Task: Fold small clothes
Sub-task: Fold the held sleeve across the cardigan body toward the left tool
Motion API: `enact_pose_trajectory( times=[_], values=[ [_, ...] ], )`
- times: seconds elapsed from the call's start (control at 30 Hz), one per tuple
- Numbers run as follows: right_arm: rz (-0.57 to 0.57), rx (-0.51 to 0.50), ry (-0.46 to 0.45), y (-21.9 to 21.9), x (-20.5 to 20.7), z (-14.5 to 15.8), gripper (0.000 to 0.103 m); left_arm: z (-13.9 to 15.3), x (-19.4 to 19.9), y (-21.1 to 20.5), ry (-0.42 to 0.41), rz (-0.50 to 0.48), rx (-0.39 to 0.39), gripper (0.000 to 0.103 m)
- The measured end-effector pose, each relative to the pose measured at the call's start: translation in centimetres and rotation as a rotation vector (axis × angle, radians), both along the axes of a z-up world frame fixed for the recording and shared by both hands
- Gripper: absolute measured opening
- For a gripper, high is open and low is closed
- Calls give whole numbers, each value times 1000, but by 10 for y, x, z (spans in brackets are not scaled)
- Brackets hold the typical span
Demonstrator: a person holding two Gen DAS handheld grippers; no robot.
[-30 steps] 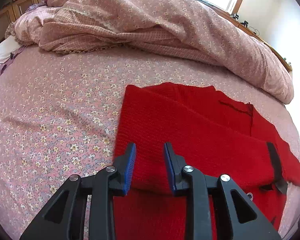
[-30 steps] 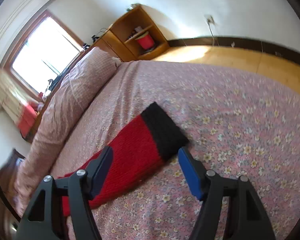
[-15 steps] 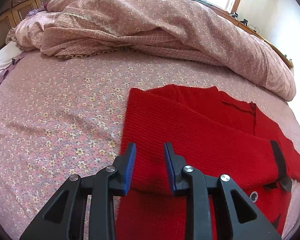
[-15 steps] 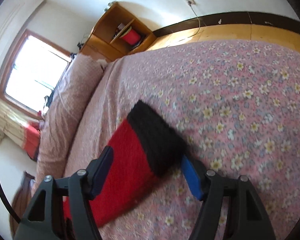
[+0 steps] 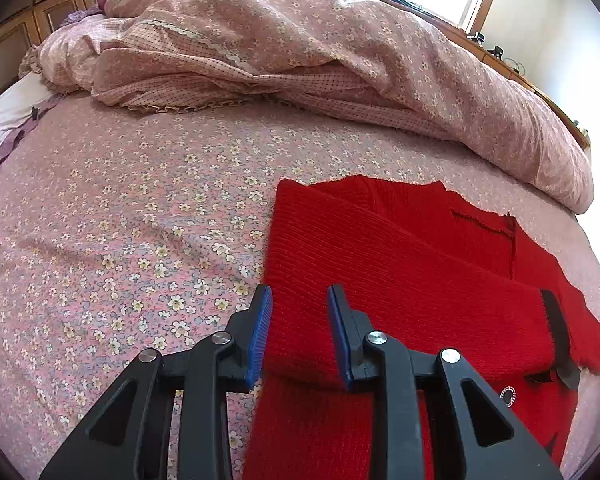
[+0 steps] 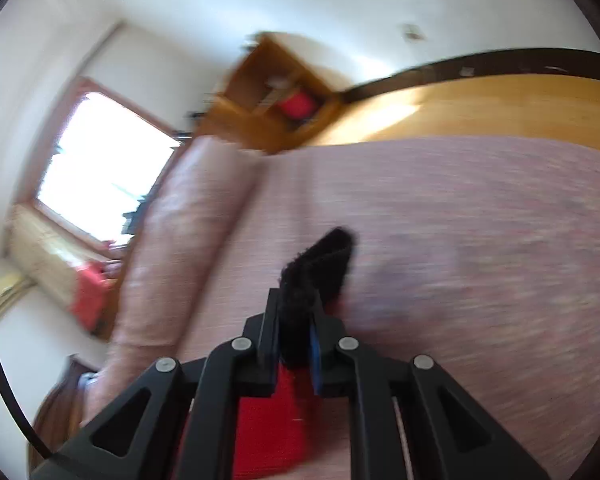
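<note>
A red knitted sweater (image 5: pixel 400 280) is spread on a pink bedsheet printed with small flowers (image 5: pixel 120 220), with one red sleeve ending in a black cuff (image 5: pixel 556 332) folded across its body. The left gripper (image 5: pixel 300 300), black with blue pads, is seen above the sweater's near edge, its jaws slightly apart and nothing pressed between them. In the blurred right wrist view, the right gripper (image 6: pixel 296 320) has just been closing, and its jaws are now clamped on the black knitted cuff of the other sleeve (image 6: pixel 320 264), lifted off the sheet. A rumpled pink quilt (image 5: pixel 300 40) is heaped beyond.
</note>
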State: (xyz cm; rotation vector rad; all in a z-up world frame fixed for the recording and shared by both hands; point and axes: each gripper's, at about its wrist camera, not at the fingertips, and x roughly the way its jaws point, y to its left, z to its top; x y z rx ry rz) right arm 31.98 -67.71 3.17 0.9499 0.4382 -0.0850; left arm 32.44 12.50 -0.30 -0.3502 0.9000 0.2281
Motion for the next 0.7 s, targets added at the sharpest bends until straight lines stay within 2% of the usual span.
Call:
enact_pose_trajectory(
  times=[0.13, 0.3, 0.43, 0.5, 0.57, 0.63, 0.7],
  values=[
    [122, -6, -152, 60, 13, 48, 12, 4, -6, 6, -12, 6, -4, 22],
    [322, -183, -272, 179, 27, 110, 12, 12, -17, 21, -31, 13, -22, 22],
    [487, -280, -345, 289, 33, 132, 12, 16, -27, 38, -38, 42, -46, 22],
    [555, -331, -351, 345, 36, 128, 12, 17, -30, 47, -43, 57, -66, 22],
    [610, -373, -326, 399, 39, 111, 12, 17, -32, 54, -40, 71, -78, 22],
    [629, -414, -280, 451, 44, 78, 12, 15, -33, 57, -35, 66, -90, 22],
    [658, -449, -194, 502, 57, 32, 12, 15, -34, 59, -31, 58, -77, 22]
  ],
)
